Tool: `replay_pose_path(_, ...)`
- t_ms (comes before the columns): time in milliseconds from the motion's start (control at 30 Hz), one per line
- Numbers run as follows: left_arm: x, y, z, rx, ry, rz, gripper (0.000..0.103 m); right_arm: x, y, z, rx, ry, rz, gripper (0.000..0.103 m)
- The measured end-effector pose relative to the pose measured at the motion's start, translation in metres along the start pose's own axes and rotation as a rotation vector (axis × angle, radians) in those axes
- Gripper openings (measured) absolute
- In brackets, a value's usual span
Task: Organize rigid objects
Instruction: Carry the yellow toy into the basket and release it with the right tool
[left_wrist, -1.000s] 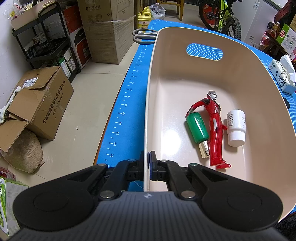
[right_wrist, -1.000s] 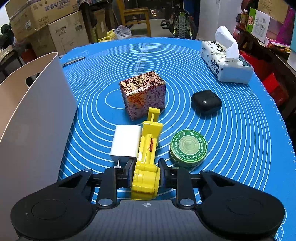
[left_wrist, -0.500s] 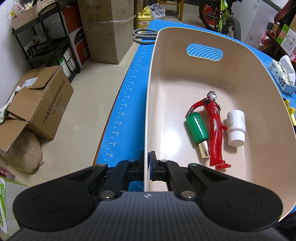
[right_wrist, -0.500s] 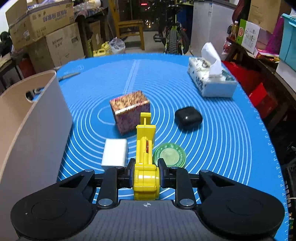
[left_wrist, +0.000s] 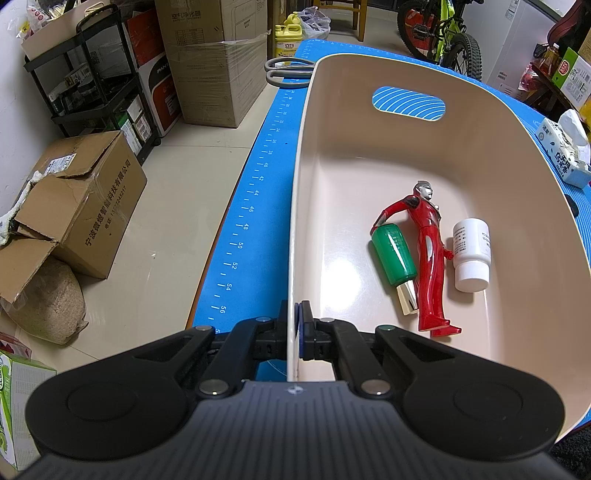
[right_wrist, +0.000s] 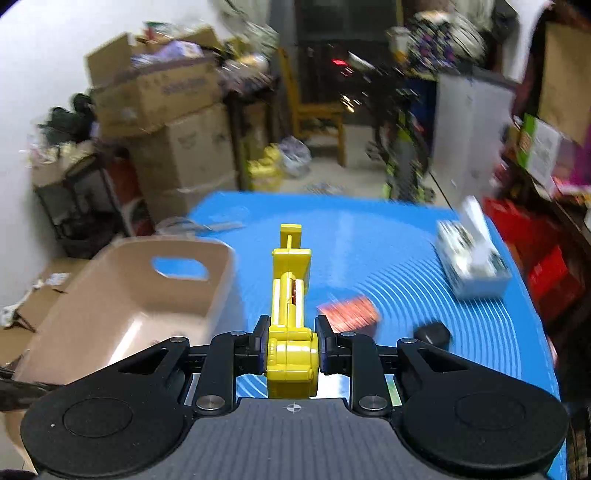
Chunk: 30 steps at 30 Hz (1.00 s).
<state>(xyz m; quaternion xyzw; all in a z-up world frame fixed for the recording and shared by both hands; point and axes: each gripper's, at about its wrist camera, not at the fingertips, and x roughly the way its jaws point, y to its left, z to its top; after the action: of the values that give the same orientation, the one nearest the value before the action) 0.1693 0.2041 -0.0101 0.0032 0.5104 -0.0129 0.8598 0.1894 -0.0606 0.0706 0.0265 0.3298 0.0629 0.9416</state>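
Note:
My left gripper (left_wrist: 293, 334) is shut on the near rim of the beige bin (left_wrist: 480, 155), which stands on the blue mat. Inside the bin lie a red figure (left_wrist: 430, 254), a green bottle (left_wrist: 393, 254) and a white bottle (left_wrist: 472, 254). My right gripper (right_wrist: 291, 341) is shut on a yellow toy (right_wrist: 290, 295) and holds it high above the mat, to the right of the bin (right_wrist: 122, 306). The patterned box (right_wrist: 349, 314) and black case (right_wrist: 432, 334) lie on the mat below, blurred.
A tissue box (right_wrist: 472, 264) sits at the mat's far right and also shows in the left wrist view (left_wrist: 563, 155). Grey scissors (left_wrist: 288, 72) lie beyond the bin. Cardboard boxes (left_wrist: 77, 199), a shelf and a bicycle stand on the floor around the table.
My right gripper has lifted the yellow toy well above the mat and swung left towards the bin. The left gripper and the bin have not moved.

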Motion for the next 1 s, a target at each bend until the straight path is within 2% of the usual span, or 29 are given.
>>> replay_pose_path(200, 0.0, 0.0, 0.0, 0.0, 0.0, 0.0, 0.005, 0.002, 0.044, 0.019, -0.094, -0.025, 0.09, 0.033)
replay_pose_path(467, 0.0, -0.002, 0.0, 0.0, 0.0, 0.001, 0.005, 0.025, 0.092, 0.024, -0.163, -0.011, 0.151, 0.033)
replay_pose_path(633, 0.0, -0.002, 0.0, 0.001, 0.001, 0.003, 0.005, 0.045, 0.114, 0.017, -0.183, 0.042, 0.172, 0.033)
replay_pose_path(1000, 0.001, -0.003, 0.0, 0.004, 0.001, 0.006, 0.005, 0.083, 0.148, -0.013, -0.253, 0.224, 0.182, 0.033)
